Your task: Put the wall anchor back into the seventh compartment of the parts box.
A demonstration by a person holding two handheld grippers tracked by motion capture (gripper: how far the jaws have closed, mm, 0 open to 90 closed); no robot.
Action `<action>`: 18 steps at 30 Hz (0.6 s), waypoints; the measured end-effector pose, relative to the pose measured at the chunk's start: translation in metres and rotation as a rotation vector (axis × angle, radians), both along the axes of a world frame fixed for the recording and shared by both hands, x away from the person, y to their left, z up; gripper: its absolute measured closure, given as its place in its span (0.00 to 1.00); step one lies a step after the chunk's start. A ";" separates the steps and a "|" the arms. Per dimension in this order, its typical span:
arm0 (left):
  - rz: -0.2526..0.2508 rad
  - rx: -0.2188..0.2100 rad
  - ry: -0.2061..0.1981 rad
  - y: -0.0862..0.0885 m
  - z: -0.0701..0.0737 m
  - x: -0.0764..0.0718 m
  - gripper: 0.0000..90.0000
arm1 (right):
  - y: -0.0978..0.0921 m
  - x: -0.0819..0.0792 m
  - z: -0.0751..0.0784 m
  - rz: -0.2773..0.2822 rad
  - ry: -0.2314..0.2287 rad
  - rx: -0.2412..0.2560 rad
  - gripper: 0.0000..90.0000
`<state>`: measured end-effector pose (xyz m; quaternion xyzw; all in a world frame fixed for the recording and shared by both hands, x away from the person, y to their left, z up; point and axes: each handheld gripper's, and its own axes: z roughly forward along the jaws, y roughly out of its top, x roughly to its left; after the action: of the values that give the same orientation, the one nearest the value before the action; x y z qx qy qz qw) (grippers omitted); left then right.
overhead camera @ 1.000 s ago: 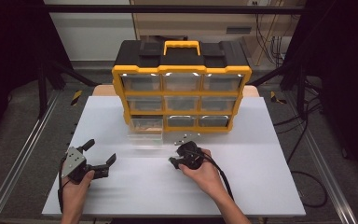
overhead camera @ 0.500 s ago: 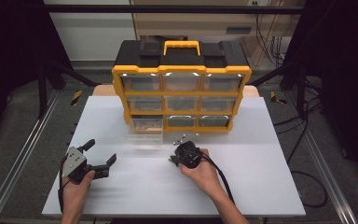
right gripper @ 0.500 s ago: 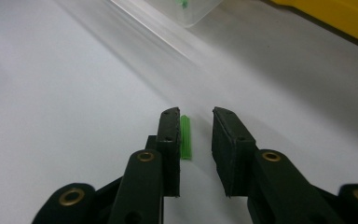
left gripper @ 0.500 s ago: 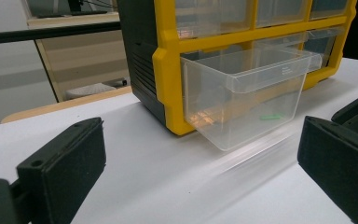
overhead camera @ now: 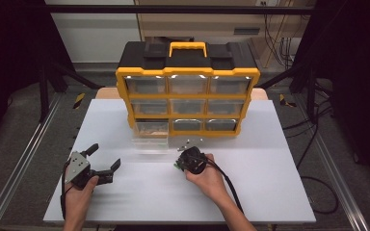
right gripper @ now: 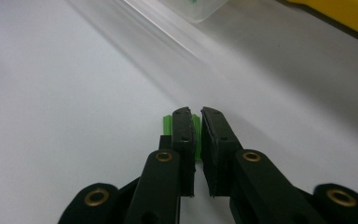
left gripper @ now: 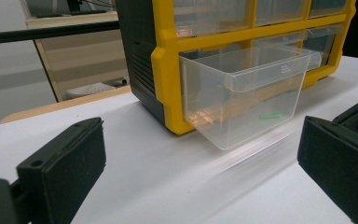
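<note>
Right gripper (right gripper: 196,116) pinches a green piece (right gripper: 168,125); left gripper (overhead camera: 103,161) is spread wide.

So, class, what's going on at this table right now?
A person works with two hand-held grippers at a white table. The right gripper has its jaws closed on a small green part near the tabletop. The left gripper rests open. A clear drawer stands pulled out of the yellow organizer.
</note>
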<state>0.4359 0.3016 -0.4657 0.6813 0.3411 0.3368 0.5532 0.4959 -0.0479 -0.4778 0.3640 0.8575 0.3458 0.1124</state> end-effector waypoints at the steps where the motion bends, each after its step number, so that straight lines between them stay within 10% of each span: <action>1: 0.000 0.000 0.000 0.000 0.000 0.000 0.01 | 0.000 0.000 0.000 0.002 0.000 0.003 0.94; 18: -0.008 -0.001 0.000 -0.002 0.000 0.000 0.01 | -0.022 -0.011 0.039 -0.064 -0.140 0.238 0.94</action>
<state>0.4355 0.2999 -0.4655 0.6824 0.3387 0.3342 0.5549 0.4849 -0.0695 -0.4383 0.3769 0.7884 0.4659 0.1392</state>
